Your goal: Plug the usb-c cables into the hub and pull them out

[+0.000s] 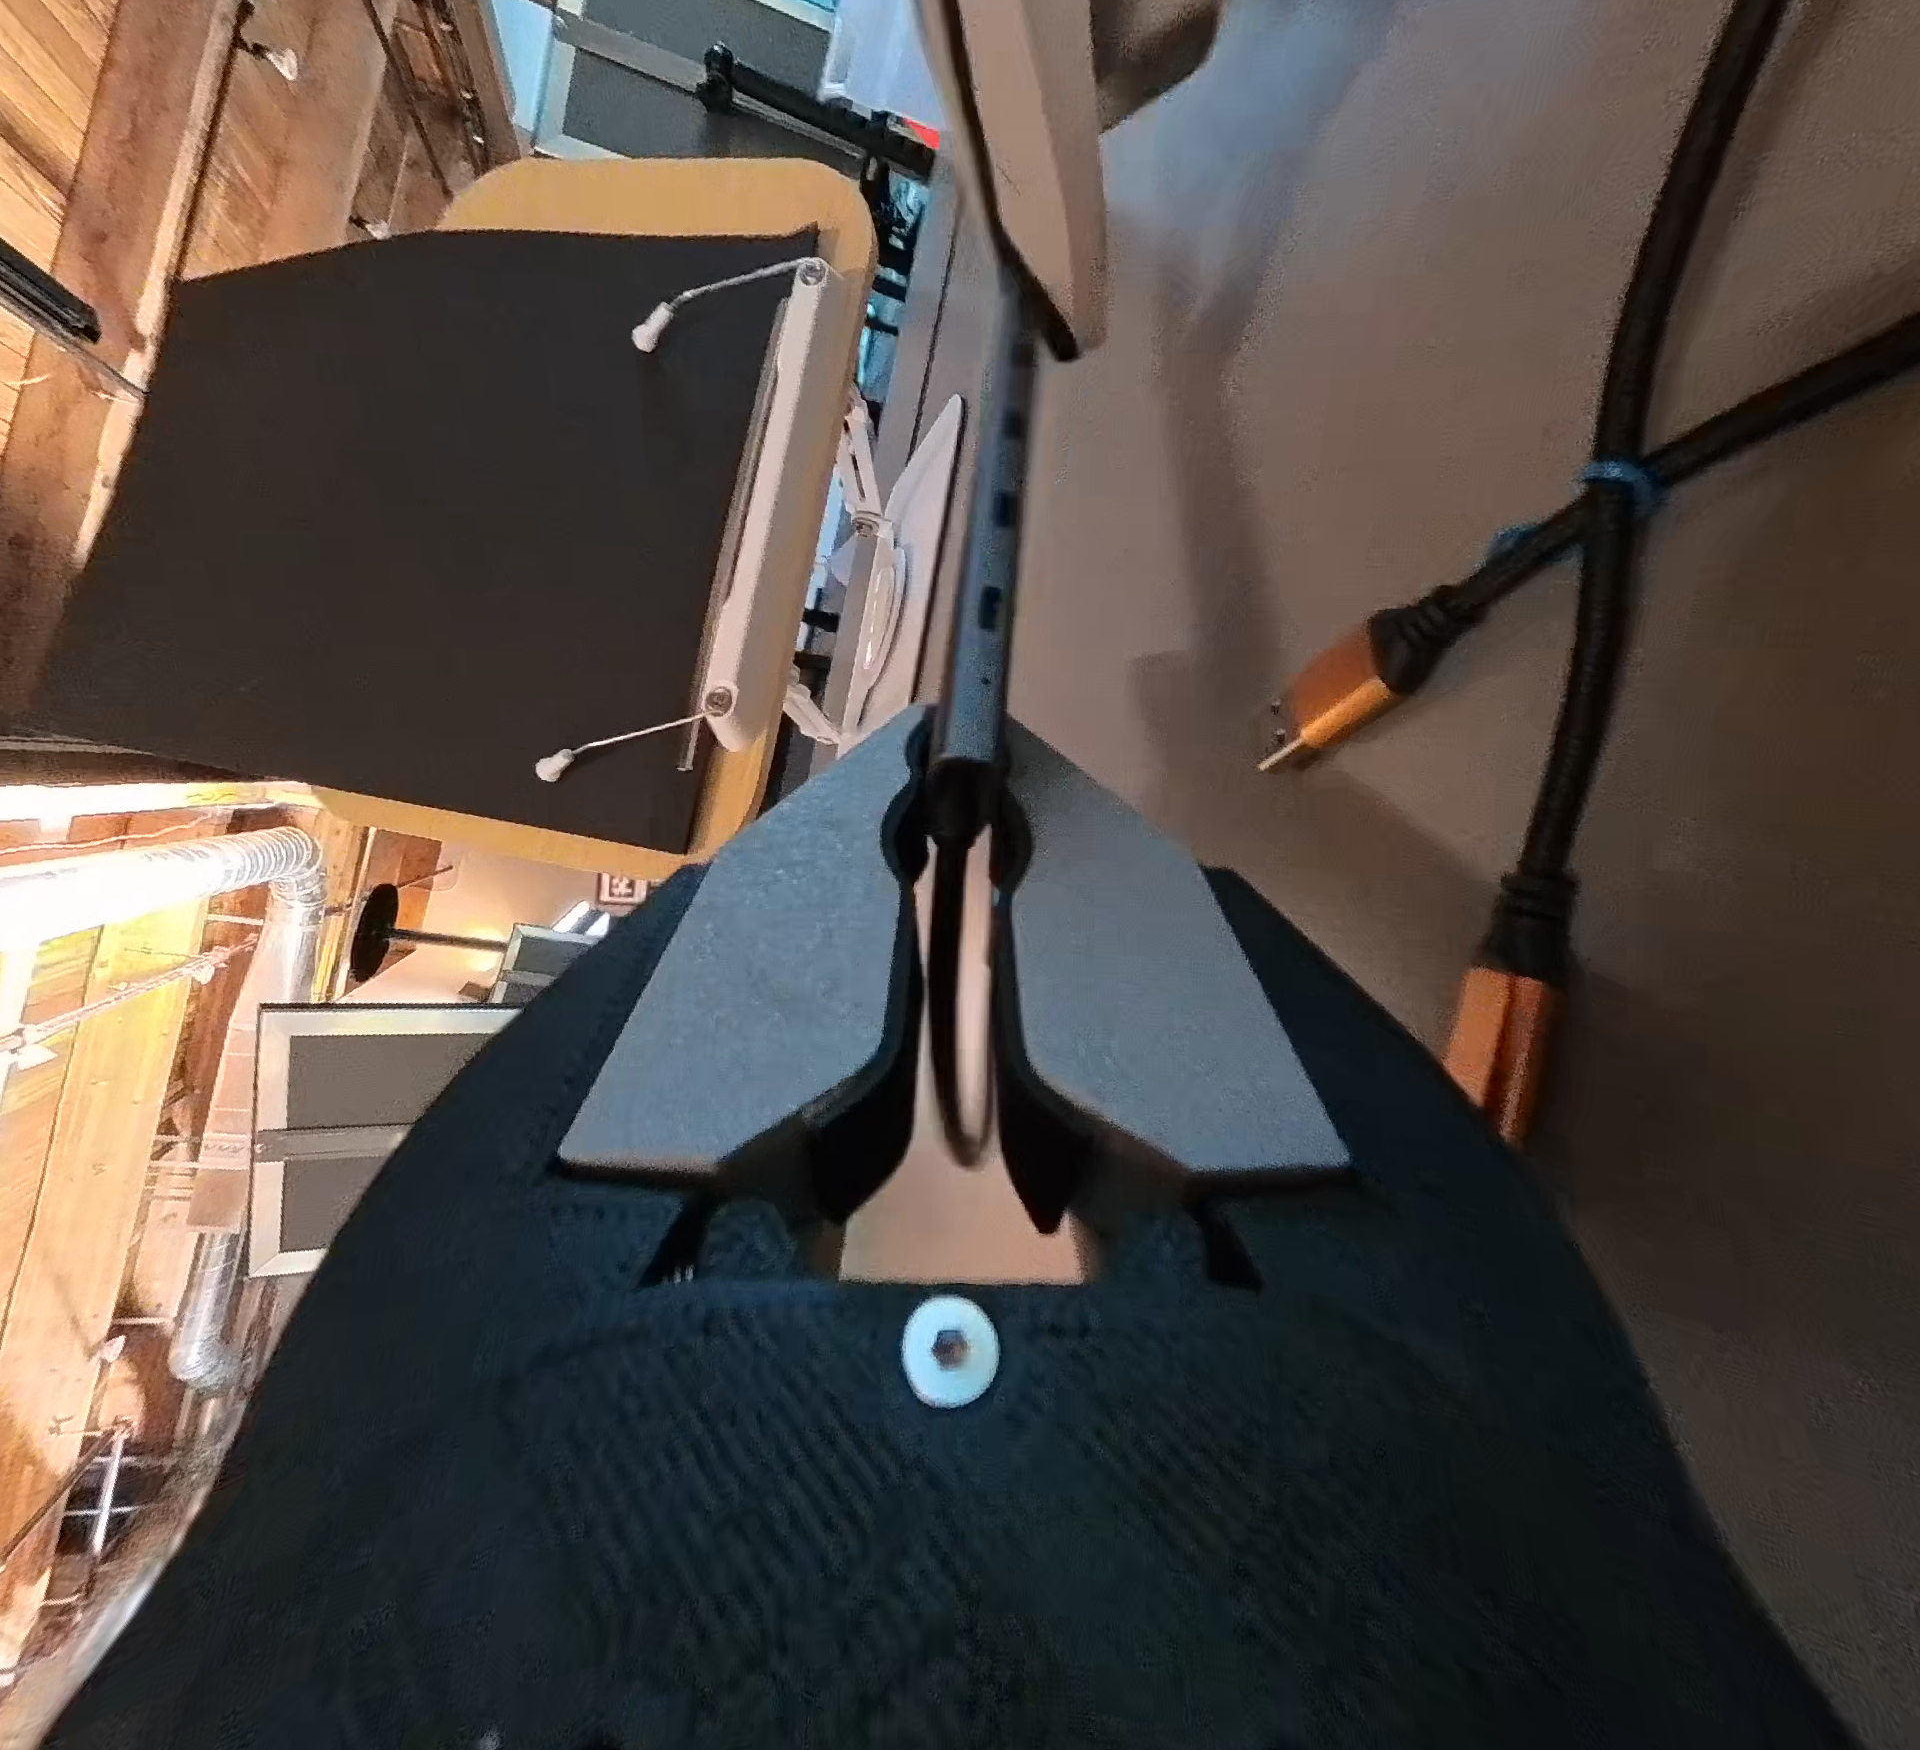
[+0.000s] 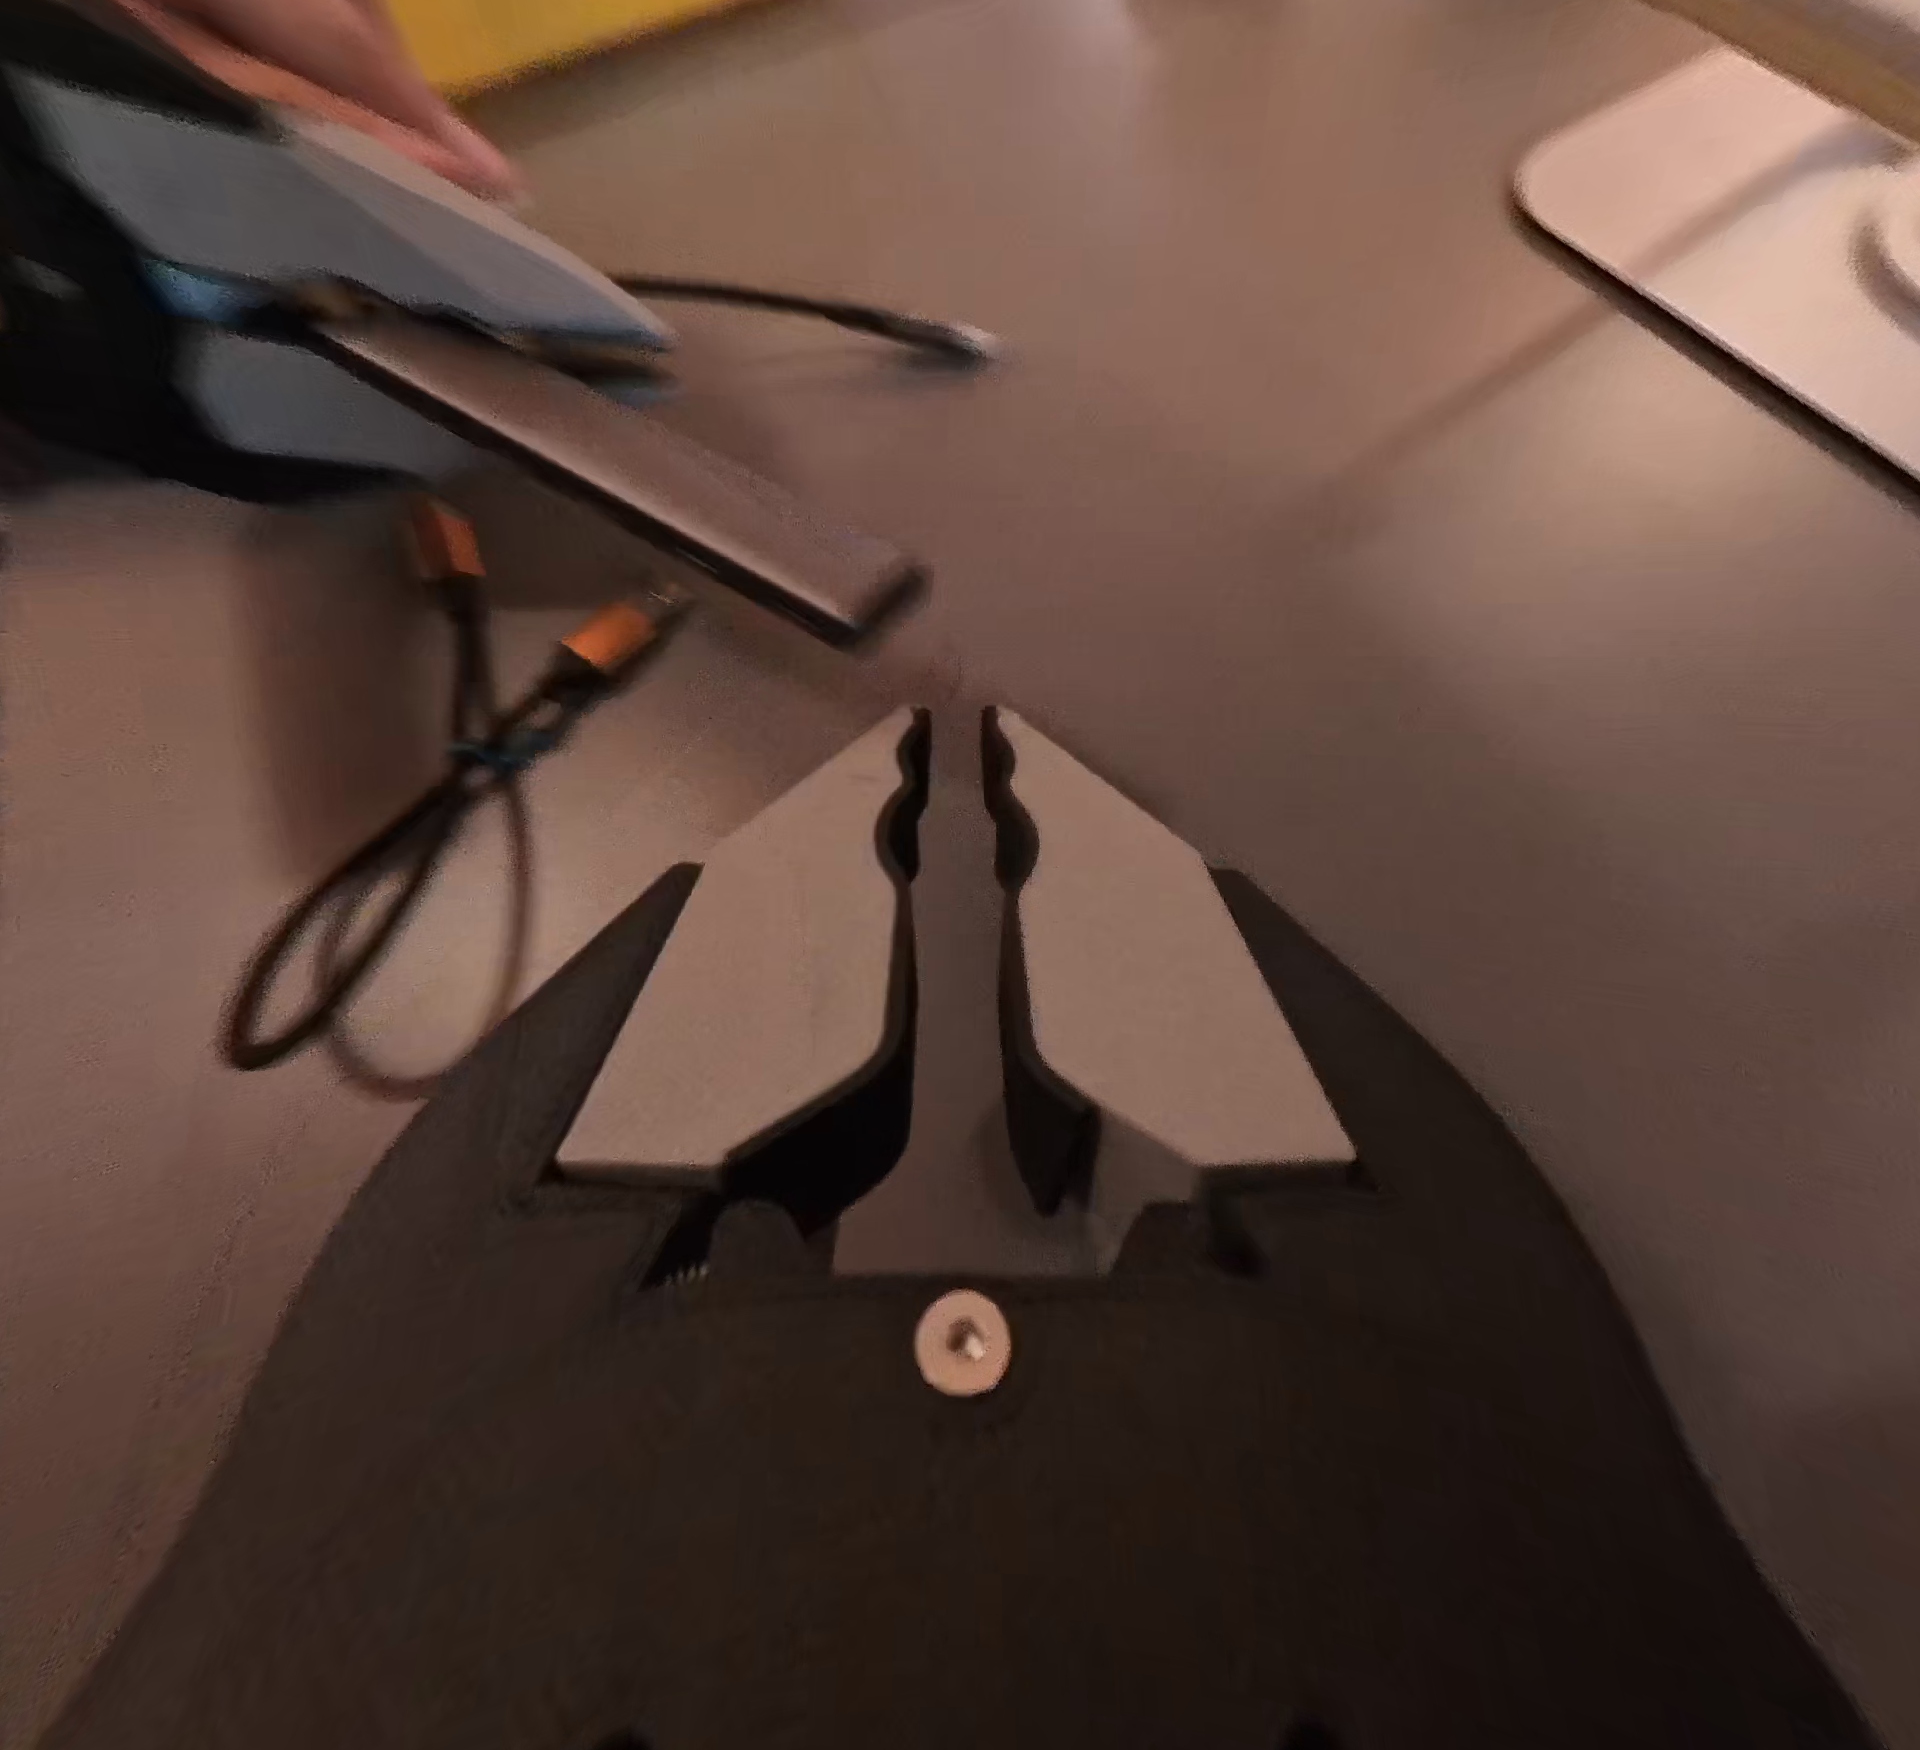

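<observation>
Left wrist view: my left gripper (image 1: 961,765) is clamped on the near end of the hub (image 1: 989,557), with the hub's own thin lead (image 1: 951,1025) looping back between my fingers. I hold the hub off the table (image 1: 1299,453), edge-on, its row of ports facing me. The hub is slim, dark grey and metal, and I grip it only at its very end, so I judge that a push on a plug could lever it round or slide it out of my grip. The usb-c cables (image 1: 1621,370) lie on the table to the right, black and braided with orange plug shells (image 1: 1340,682), tied together by a blue band (image 1: 1616,479). That tie may drag the second plug along when I lift the first.

Right wrist view: my right gripper (image 2: 956,713) holds nothing, its jaws parted by a narrow gap, above the table (image 2: 1247,298). The picture is blurred, so I am likely moving fast, and I could overshoot the plugs (image 2: 613,635) that lie to the left under the raised hub (image 2: 665,474). The hub's free end hangs near my fingertips, so I might knock it. The monitor base (image 2: 1714,246) sits well apart.
</observation>
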`<state>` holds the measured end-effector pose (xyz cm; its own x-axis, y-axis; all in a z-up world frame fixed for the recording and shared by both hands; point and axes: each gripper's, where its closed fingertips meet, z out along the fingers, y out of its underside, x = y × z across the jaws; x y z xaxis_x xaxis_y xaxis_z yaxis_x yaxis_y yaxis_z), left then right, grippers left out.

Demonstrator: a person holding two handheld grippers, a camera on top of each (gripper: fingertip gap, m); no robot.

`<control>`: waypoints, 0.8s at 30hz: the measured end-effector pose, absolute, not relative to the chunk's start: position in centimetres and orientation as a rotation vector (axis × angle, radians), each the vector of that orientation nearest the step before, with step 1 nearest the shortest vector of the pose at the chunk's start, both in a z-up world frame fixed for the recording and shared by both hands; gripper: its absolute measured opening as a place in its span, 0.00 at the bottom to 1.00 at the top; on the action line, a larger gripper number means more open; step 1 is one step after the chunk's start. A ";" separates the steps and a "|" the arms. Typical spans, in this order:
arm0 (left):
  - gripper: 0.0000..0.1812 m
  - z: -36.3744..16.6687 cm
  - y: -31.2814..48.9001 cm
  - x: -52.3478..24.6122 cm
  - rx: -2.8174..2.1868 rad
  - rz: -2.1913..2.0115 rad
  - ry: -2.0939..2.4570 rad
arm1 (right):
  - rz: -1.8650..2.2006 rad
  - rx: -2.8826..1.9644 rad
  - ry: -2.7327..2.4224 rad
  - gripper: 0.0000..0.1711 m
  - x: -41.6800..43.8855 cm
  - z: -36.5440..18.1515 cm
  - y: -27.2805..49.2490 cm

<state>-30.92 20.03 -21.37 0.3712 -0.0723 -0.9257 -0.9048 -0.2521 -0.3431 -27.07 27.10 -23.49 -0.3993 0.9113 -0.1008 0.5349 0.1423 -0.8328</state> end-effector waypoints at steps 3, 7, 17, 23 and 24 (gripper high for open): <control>0.02 -20.1 20.0 -30.5 -1.587 0.945 0.818 | 1.051 -1.367 -1.987 0.07 -26.9 -24.0 28.6; 0.02 -19.9 19.7 -32.2 -1.613 0.978 0.761 | 1.095 -1.336 -1.940 0.11 -27.1 -22.8 28.2; 0.02 -20.3 19.7 -32.2 -1.625 0.980 0.776 | 1.239 -1.047 -1.970 0.18 -26.5 -20.0 24.1; 0.02 -20.1 19.7 -30.9 -1.587 0.936 0.816 | 1.264 -1.104 -1.937 0.16 -26.7 -19.9 24.9; 0.02 -20.0 19.6 -30.7 -1.580 0.937 0.821 | 1.269 -1.106 -1.935 0.16 -26.8 -19.9 24.8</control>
<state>-30.72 19.63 -20.00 0.4528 -0.0356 -0.8909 -0.8784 -0.1895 -0.4388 -26.75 24.85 -19.90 -0.4963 0.8679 0.0196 0.3283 0.2085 -0.9213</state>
